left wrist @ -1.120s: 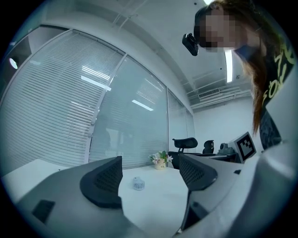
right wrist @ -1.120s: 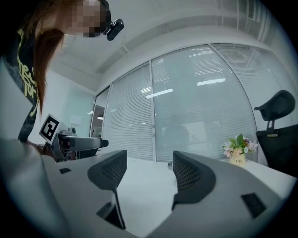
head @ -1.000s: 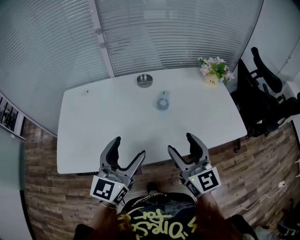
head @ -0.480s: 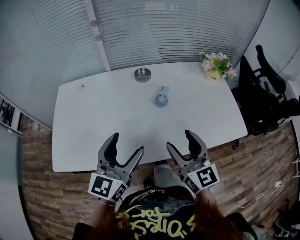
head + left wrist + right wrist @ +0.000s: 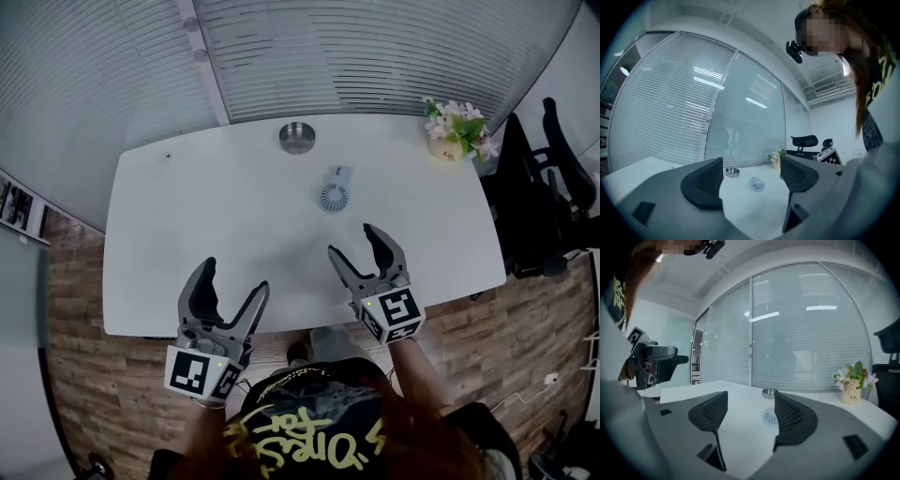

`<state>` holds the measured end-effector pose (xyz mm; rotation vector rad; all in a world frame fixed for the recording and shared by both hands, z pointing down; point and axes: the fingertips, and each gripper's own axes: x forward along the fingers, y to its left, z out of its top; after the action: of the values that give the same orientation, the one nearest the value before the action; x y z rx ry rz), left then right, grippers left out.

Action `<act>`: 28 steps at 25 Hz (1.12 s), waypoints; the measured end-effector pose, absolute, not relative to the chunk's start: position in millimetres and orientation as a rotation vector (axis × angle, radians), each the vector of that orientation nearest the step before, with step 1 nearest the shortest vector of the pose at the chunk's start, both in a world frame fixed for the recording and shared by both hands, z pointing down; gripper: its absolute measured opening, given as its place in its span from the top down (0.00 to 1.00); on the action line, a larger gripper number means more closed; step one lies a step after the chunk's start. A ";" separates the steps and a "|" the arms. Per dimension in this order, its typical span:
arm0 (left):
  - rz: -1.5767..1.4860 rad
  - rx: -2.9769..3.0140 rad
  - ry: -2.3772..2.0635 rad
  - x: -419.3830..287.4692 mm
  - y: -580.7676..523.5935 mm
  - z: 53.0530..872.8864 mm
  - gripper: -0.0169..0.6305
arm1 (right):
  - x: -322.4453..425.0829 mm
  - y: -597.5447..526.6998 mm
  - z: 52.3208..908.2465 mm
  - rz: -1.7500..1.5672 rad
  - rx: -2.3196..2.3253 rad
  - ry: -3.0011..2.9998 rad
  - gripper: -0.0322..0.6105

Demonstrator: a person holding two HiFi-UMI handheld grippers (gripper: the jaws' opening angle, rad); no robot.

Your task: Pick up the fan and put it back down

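A small pale round fan (image 5: pixel 335 193) stands on the white table (image 5: pixel 187 244), a little right of its middle. It also shows in the left gripper view as the fan (image 5: pixel 757 184) and, partly behind a jaw, in the right gripper view as the fan (image 5: pixel 769 417). My right gripper (image 5: pixel 357 247) hangs open over the table's near part, just in front of the fan, with nothing between its jaws. My left gripper (image 5: pixel 230 286) is open and empty at the table's near edge, further left and further from the fan.
A round metal dish (image 5: pixel 296 137) sits at the table's far edge. A pot of flowers (image 5: pixel 457 131) stands at the far right corner. Black office chairs (image 5: pixel 548 187) crowd the right side. Glass walls with blinds run behind the table.
My right gripper has moved forward over the table toward the fan. The left gripper has shifted slightly left. The fan has not moved on the table.
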<state>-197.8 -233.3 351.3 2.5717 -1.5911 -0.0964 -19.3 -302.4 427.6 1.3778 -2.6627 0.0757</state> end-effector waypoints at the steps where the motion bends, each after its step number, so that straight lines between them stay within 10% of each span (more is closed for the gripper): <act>1: -0.095 2.566 -1.604 -199.8 -236.5 353.1 0.39 | -19.1 -312.4 434.3 0.084 1.376 -2.643 0.49; 28: -0.068 2.442 -1.747 -215.0 -308.8 366.4 0.40 | -22.9 -441.3 558.2 0.364 1.240 -2.297 0.42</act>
<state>-215.0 -308.8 366.4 2.4415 -1.7473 -0.0677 -22.9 -441.3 558.2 1.2399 -2.2969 0.3642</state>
